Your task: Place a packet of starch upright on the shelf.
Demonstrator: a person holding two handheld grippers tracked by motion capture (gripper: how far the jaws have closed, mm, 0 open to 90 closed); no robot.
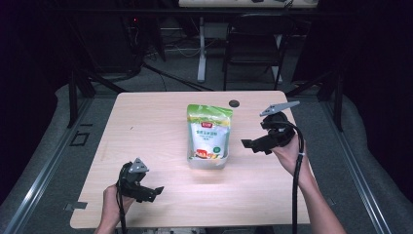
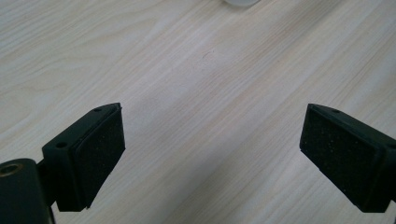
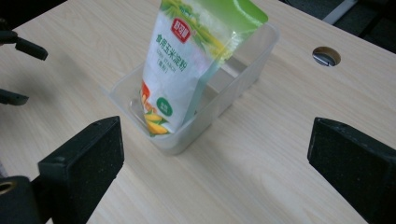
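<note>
Your right gripper [image 1: 249,144] gapes wide and empty; the pouch [image 3: 187,65] leans in the clear bin [image 3: 243,77] mid-table. Back away without brushing it. Your left gripper [image 1: 157,191], wide and empty, waits near the table's front-left edge.

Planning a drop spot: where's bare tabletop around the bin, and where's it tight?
Free: the table left of the clear bin holding the pouch, and the near edge between the left gripper and right gripper. Tight: the strip between bin and right gripper.
</note>
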